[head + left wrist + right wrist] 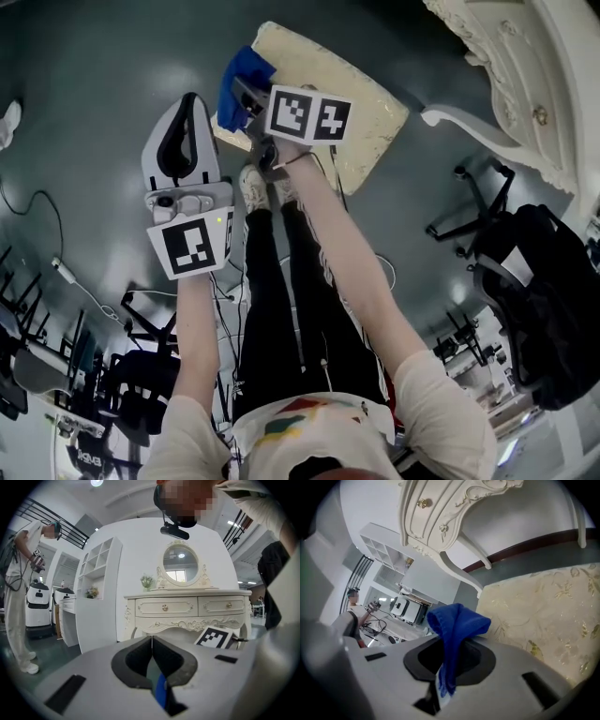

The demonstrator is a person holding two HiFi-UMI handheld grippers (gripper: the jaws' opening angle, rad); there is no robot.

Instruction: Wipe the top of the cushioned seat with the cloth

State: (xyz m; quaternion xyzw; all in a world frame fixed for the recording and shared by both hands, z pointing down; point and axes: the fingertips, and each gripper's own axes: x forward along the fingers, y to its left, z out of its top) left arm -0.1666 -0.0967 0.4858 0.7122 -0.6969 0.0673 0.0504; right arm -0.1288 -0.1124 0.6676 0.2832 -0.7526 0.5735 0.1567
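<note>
Left gripper [152, 641]: jaws together, nothing held, idle at 11 o'clock from the torso. Right gripper [449, 656], at 12 o'clock: clamped on a fold of the blue cloth [457, 625], which bunches limply above the jaws. Judged soft and light; pinch deep or it slips. Cloth hangs at the 9 o'clock edge of the cushioned seat [543, 616]; contact cannot be told. Top looks padded and yielding.

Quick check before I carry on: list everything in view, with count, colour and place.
cloth: one, blue, in the right gripper at the seat's left edge
cushioned seat: one, cream, ahead of the person
dressing table: one, white, oval mirror, beyond the seat
shelf unit: one, white, left of the dressing table
bag: one, black, far right
bystander: one, white clothes, far left
left gripper: one, grey, jaws together, empty, left of the seat
right gripper: one, grey, shut on the cloth
</note>
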